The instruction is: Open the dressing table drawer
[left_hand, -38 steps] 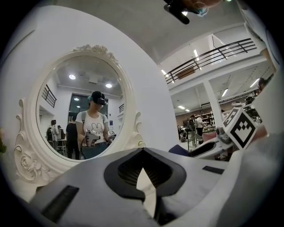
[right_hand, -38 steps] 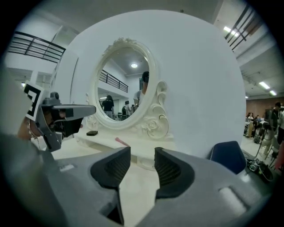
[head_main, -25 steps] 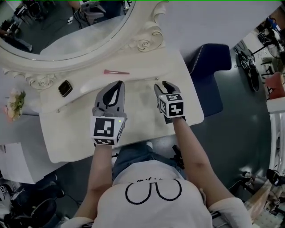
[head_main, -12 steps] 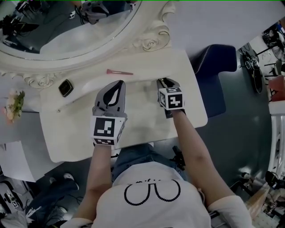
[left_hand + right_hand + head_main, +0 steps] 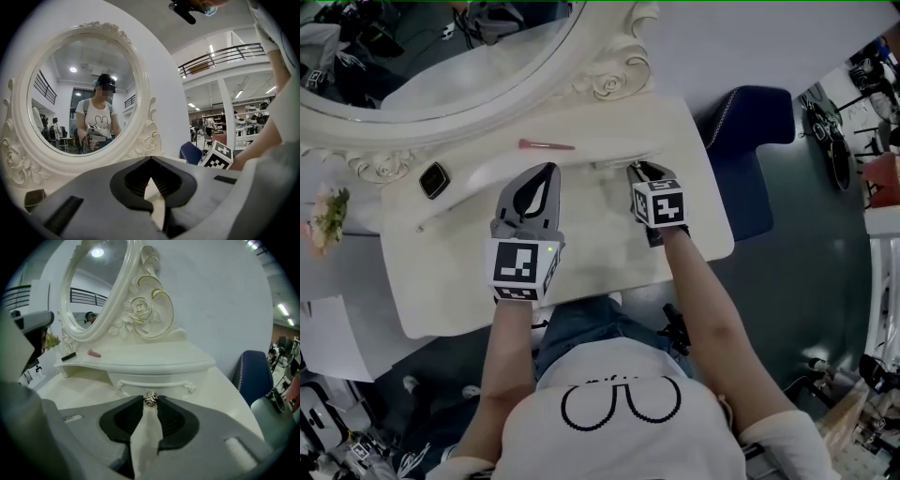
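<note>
Knob [image 5: 150, 399], small ornate silver ball, pinched in right gripper [image 5: 150, 403] jaws on glossy cream drawer [image 5: 154, 383]; left gripper [image 5: 150, 160] jaws together.

My white dressing table [image 5: 441, 291] carries a raised shelf [image 5: 487, 167] along its far side. On that shelf lie a pink stick [image 5: 546, 144] near the middle and a small black case [image 5: 434, 179] at the left. The oval mirror [image 5: 609, 80] stands behind.
</note>
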A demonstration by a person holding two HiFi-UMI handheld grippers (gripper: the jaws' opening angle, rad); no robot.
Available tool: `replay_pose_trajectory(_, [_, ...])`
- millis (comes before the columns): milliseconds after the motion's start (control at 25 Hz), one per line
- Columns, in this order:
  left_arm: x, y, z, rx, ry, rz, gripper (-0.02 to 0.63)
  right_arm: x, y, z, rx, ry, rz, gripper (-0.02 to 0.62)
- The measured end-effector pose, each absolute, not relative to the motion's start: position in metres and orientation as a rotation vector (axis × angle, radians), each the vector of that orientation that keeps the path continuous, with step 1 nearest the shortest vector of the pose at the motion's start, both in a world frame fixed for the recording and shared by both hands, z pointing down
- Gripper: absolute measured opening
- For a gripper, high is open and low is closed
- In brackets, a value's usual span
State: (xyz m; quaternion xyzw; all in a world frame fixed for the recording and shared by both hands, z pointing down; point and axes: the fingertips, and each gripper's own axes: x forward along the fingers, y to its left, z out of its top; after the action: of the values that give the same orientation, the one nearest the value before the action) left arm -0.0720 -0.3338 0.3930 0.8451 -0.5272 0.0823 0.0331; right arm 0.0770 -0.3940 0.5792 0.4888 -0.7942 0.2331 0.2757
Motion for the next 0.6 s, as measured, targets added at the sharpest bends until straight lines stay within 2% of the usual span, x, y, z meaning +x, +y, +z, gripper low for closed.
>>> replay_pose_trajectory(600, [-0.068,-0.302,0.396,2.581,-1.634,0.257,-0.003,0.081,-0.372,0.581,1.324,-2.134,0.671,0.097])
